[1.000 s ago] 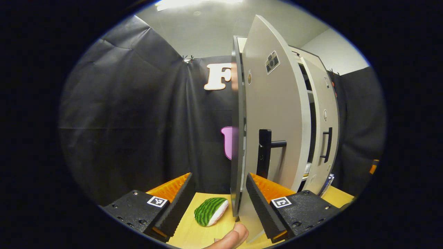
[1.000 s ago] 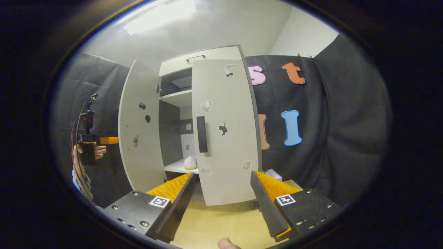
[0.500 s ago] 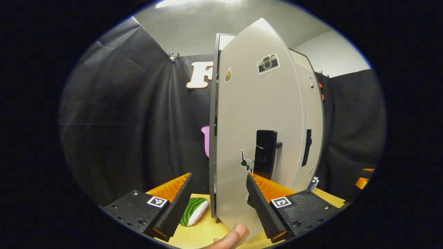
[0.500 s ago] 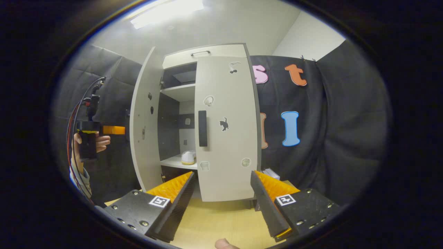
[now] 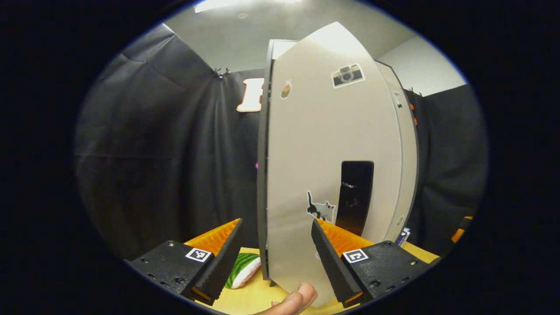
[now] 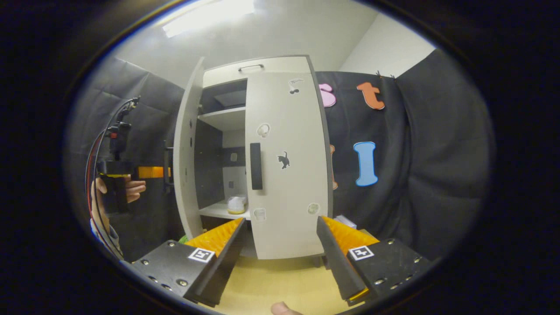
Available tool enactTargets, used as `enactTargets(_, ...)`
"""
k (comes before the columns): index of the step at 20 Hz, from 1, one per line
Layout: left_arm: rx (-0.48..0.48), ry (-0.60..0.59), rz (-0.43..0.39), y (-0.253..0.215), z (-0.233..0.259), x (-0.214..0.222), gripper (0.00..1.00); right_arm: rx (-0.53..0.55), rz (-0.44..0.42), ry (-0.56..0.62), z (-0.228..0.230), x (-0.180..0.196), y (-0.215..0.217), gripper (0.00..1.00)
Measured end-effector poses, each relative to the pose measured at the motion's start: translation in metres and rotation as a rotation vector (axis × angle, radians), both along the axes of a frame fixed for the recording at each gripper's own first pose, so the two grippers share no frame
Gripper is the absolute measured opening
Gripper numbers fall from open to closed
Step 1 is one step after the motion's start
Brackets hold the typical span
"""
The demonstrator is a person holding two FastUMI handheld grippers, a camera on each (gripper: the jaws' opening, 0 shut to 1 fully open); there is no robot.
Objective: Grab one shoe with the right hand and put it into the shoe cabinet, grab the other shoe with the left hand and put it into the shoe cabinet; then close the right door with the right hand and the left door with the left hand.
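The white shoe cabinet (image 6: 256, 68) stands on the table. Its right door (image 6: 284, 175) is closed and its left door (image 6: 187, 162) stands partly open. A pale shoe (image 6: 236, 204) rests on the lower shelf inside. In the left gripper view the left door (image 5: 323, 144) is very close, with its black handle (image 5: 356, 197) just past my right finger. My left gripper (image 5: 275, 258) is open, with the door's lower edge between its fingers. In the right gripper view a hand holds the left gripper (image 6: 157, 172) against that door's outer side. My right gripper (image 6: 280, 258) is open and holds nothing, a little way in front of the closed door.
A green striped watermelon-slice toy (image 5: 243, 270) lies on the wooden table (image 6: 280, 284) to the left of the cabinet. A small box (image 6: 345, 220) sits to the right of the cabinet. Black cloth walls surround the booth. A fingertip (image 5: 297, 299) shows at the bottom.
The left door has swung further toward shut, with my left gripper following it. The gap onto the shelves has narrowed. My right gripper has hardly moved.
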State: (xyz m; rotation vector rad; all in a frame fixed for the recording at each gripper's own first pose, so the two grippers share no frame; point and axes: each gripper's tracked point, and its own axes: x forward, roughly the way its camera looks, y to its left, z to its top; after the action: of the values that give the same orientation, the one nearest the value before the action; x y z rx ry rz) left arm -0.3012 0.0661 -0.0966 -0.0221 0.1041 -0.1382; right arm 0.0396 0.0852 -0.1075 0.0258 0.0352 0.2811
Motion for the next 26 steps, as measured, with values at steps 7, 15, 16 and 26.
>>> enactTargets(7,0.022,-0.022,-0.046,-0.031,-0.012,-0.042,0.89,-0.040,-0.003,0.000,-0.004,-0.002,0.006,0.96)
enactTargets(15,-0.014,-0.015,-0.017,-0.031,-0.012,-0.073,0.92,-0.023,0.000,-0.005,-0.005,-0.014,0.003,0.96)
enactTargets(16,-0.016,-0.019,-0.007,-0.028,-0.012,-0.076,0.94,-0.025,0.002,-0.005,-0.006,-0.015,0.003,0.96)
enactTargets(26,0.007,0.023,0.016,-0.028,-0.029,-0.104,0.94,-0.012,0.016,-0.024,-0.004,-0.032,0.003,0.94)
